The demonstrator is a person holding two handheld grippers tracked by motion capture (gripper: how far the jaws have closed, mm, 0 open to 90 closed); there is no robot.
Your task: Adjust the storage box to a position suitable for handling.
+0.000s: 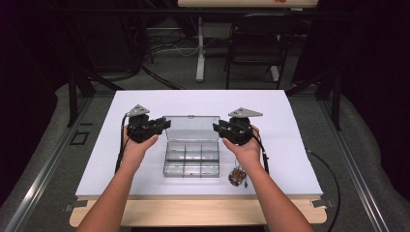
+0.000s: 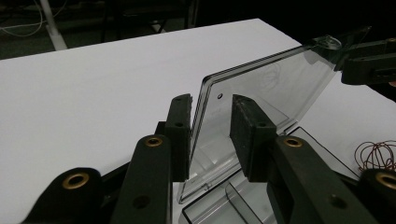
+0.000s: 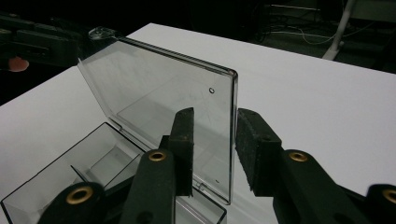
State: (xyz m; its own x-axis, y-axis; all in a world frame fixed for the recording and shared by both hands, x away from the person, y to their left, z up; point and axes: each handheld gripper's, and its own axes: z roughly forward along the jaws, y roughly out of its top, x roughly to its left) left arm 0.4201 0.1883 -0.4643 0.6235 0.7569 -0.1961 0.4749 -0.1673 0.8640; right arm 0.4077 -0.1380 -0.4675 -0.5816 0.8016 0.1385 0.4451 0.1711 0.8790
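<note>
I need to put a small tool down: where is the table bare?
Bare: the white table behind the clear compartment box, and both outer sides. Crowded: the box's raised lid between the left gripper and right gripper, and the wire bundle.

A lab-like recording space: white table (image 1: 145, 164) framed by black rails, dark curtains, floor cables (image 1: 169, 48), chair (image 1: 256, 38) beyond the grippers.

Dark room, grey floor (image 1: 43, 159), black chair (image 1: 256, 43) behind white table (image 1: 290, 159)

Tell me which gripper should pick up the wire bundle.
Probably right: the wire bundle lies right of the box, near the right gripper; the left gripper stands across the box.
</note>
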